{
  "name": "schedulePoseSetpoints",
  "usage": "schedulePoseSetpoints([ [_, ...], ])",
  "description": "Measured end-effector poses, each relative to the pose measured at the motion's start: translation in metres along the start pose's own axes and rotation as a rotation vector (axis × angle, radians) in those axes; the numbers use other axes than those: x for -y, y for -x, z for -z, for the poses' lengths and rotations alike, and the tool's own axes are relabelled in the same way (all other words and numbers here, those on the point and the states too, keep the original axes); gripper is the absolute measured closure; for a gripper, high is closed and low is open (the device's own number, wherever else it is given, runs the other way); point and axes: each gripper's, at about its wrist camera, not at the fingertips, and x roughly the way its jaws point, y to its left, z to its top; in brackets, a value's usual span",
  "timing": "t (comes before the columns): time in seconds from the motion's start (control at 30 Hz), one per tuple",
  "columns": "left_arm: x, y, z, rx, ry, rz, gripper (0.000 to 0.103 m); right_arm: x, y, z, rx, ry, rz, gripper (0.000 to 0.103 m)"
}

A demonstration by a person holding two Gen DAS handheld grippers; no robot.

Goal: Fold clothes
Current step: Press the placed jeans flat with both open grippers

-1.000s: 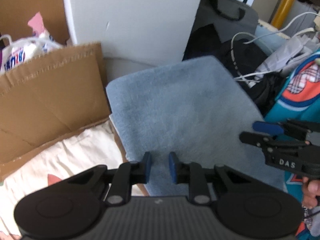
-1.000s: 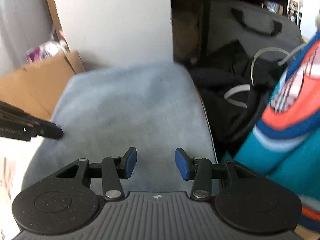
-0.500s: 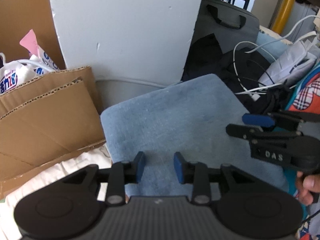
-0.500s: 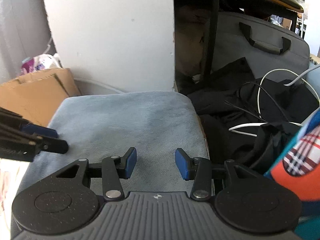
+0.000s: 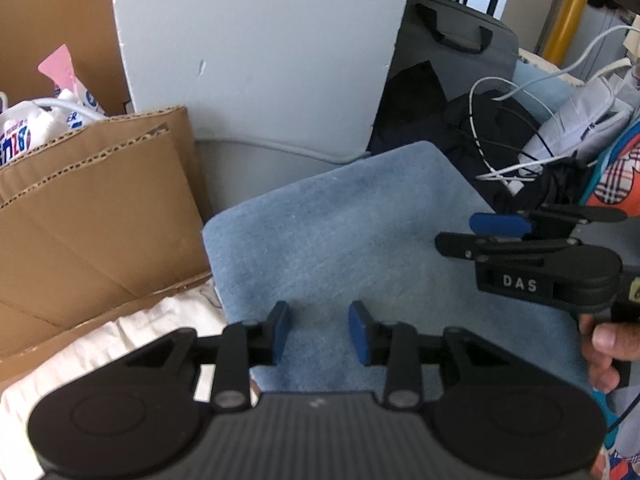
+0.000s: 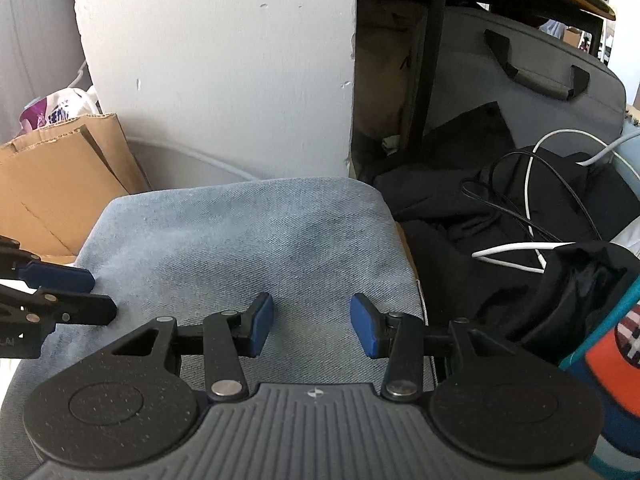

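- Folded blue denim garment point(image 5: 360, 240): lies flat, with rounded far corners, directly ahead of both grippers.
- Left gripper point(image 5: 318, 332): jaws have just been opening; blue pads stand apart above the garment's near edge, nothing between them.
- Right gripper point(image 6: 312, 328): jaws parted, pads clear of the cloth, nothing gripped. In the left wrist view a hand point(image 5: 604, 344) holds its grip.
- Cardboard box point(image 5: 92, 208): stands left of the garment, flaps up; a white printed plastic bag point(image 5: 24, 128) shows behind the flaps. Whether the bag sits inside the box cannot be told.
- Grey carry case point(image 6: 532, 92): upright at the back right, closed; contents not visible.
- Black clothing point(image 6: 480, 200): heaped right of the garment, with white cables point(image 6: 528, 200) looped over it.
- White pillar point(image 6: 224, 72): rises behind the garment.
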Motion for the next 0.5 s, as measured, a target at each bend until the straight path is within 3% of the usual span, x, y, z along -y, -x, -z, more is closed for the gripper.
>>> schedulePoseSetpoints([
  [0.23, -0.002, 0.001, -0.014, 0.034, -0.038, -0.016, 0.068, 0.0, 0.004, -0.015, 0.026, -0.016, 0.01, 0.053],
  [0.5, -0.015, -0.013, -0.029, 0.039, 0.014, -0.029, 0.068, -0.005, -0.009, -0.034, 0.049, -0.023, -0.023, 0.053],
])
